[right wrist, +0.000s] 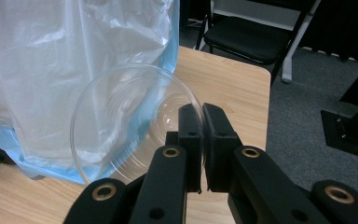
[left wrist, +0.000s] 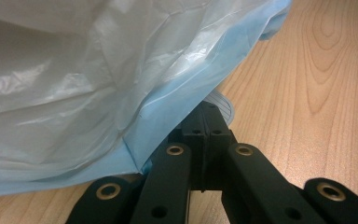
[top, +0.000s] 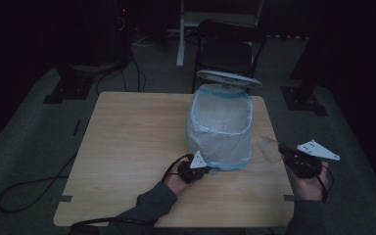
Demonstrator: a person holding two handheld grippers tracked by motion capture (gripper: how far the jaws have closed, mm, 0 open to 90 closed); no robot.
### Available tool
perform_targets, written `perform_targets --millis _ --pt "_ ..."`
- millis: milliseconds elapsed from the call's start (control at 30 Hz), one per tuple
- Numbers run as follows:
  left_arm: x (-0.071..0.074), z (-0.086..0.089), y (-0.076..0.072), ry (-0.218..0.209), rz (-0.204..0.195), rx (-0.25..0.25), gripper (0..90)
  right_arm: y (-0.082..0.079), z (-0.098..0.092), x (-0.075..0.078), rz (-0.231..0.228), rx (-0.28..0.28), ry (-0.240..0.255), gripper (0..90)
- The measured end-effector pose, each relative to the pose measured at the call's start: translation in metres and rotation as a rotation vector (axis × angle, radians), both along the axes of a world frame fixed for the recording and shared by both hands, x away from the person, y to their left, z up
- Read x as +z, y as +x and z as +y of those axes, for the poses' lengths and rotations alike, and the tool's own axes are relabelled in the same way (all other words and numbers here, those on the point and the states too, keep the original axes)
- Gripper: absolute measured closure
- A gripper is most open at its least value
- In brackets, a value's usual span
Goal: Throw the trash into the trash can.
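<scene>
The clear plastic cup (right wrist: pixel 130 126) is being pinched by its rim in the right gripper (right wrist: pixel 203 122) beside the bag-lined bin (top: pixel 220 125), whose base is being steadied by the closed left gripper (left wrist: pixel 206 122), so it is best being lifted above the bin's rim before being released.

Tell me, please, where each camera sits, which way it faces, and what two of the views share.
High view: above the person's side, looking forward and down on the table; both sleeves and hands show.
Left gripper view: rides the left hand-held gripper, low at the table, facing the bagged bin; its shut jaws show.
Right gripper view: rides the right hand-held gripper, facing the bin and a chair; its jaws pinch a clear plastic cup.
All three views share the bin.
</scene>
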State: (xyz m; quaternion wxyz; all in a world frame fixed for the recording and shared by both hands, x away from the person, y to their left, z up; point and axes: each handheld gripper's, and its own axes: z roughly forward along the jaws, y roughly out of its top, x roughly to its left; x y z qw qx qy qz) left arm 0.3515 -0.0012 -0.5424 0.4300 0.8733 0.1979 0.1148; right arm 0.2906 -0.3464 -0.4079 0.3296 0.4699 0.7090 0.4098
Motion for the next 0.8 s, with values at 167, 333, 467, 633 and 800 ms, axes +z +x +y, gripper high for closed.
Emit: perform_targets --millis 167,333,467,633,800 --pt "0.000 0.000 0.000 0.000 0.001 0.000 90.0 0.001 0.001 0.003 -0.007 0.000 0.002 87.0" --pt "0.000 0.000 0.000 0.000 0.001 0.000 90.0 0.002 0.000 0.005 -0.013 -0.003 0.002 87.0" --pt "0.000 0.000 0.000 0.000 0.002 0.000 90.0 0.002 0.000 0.007 -0.016 -0.006 0.001 87.0" --pt "0.000 0.000 0.000 -0.001 0.003 0.000 90.0 0.003 0.000 0.010 -0.024 -0.003 -0.003 87.0" --pt "0.000 0.000 0.000 0.000 0.003 0.000 90.0 0.005 0.002 0.017 -0.035 0.002 -0.005 87.0"
